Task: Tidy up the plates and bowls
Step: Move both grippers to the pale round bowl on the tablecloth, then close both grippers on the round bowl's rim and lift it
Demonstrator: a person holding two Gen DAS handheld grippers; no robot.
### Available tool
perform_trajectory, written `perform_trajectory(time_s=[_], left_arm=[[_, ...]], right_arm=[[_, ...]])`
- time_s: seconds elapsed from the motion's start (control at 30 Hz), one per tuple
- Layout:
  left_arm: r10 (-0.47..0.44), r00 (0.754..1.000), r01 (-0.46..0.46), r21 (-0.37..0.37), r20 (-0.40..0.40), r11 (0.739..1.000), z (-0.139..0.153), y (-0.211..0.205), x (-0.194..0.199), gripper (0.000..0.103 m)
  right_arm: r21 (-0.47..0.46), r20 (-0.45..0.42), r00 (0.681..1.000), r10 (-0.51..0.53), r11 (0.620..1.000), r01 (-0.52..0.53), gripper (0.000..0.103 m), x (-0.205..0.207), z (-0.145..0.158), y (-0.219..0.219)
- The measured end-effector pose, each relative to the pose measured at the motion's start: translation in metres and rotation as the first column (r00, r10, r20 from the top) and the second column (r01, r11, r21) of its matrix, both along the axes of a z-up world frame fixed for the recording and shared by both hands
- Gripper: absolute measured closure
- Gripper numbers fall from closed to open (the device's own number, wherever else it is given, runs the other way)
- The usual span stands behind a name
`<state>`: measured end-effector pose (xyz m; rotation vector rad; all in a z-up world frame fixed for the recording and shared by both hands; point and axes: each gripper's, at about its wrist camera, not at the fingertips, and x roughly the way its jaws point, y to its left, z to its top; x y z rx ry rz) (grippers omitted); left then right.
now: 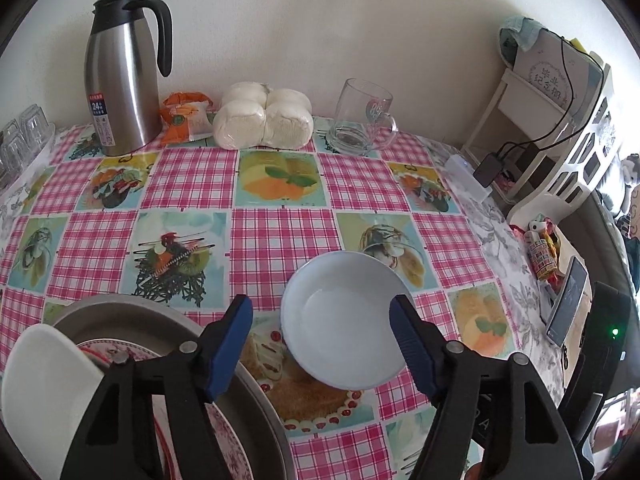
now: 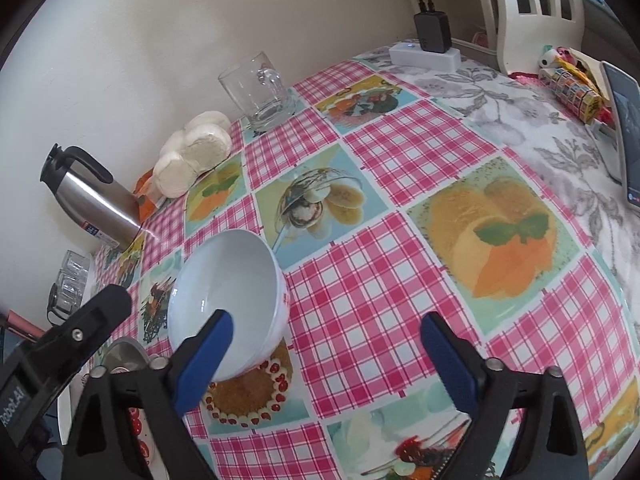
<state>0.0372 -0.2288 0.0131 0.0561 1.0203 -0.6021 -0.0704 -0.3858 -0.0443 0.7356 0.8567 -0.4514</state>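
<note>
On the left, a metal basin (image 1: 168, 320) already holds a patterned plate (image 1: 224, 432) and a white dish (image 1: 44, 392). In the middle, the left hand-held gripper (image 1: 320, 344) gapes beside a pale blue bowl (image 1: 344, 320) alone on the checked worktop (image 1: 192, 184). The right hand-held gripper (image 2: 326, 360) gapes too, holding nothing. The bowl seems still unsorted.

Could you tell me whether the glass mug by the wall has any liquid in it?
No, the glass mug stands upright and looks empty, its clear bottom showing through with no liquid inside.
</note>
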Motion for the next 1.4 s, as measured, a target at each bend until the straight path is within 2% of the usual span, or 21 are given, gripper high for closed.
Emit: perform_trajectory(time_s=[0.13,0.37,0.57,0.73,0.83,1.07,1.4], left_arm=[[0.016,1.000,-0.016,0.017,-0.014,1.000,-0.007,-0.002,0.010,0.038],[0.015,0.999,-0.014,0.022,-0.032,1.000,-0.019,-0.010,0.017,0.043],[0.009,0.999,-0.007,0.036,-0.047,0.999,-0.029,-0.016,0.020,0.052],[0.008,0.999,-0.006,0.057,-0.045,0.998,-0.035,-0.019,0.021,0.058],[0.002,0.999,0.001,0.074,-0.040,0.997,-0.040,-0.022,0.020,0.062],[-0.008,0.999,0.013,0.096,-0.049,0.995,-0.051,-0.029,0.020,0.077],[-0.007,0.998,0.016,0.126,-0.070,0.992,-0.066,-0.031,0.022,0.078]], right_arm=[[0.009,0.007,1.000,0.012,1.000,-0.012,0.022,0.007,-0.005,-0.001],[0.044,0.004,0.999,0.036,0.998,-0.036,0.053,0.018,-0.019,-0.003],[0.054,0.020,0.998,0.062,0.997,-0.063,0.065,0.026,-0.023,0.000],[0.059,0.019,0.997,0.071,0.996,-0.072,0.067,0.031,-0.028,-0.001],[0.069,0.020,0.997,0.074,0.995,-0.075,0.072,0.032,-0.031,-0.002],[0.086,0.019,0.998,0.065,0.994,-0.067,0.075,0.033,-0.040,-0.005],[0.101,0.038,0.996,0.076,0.992,-0.079,0.075,0.037,-0.044,-0.005]])
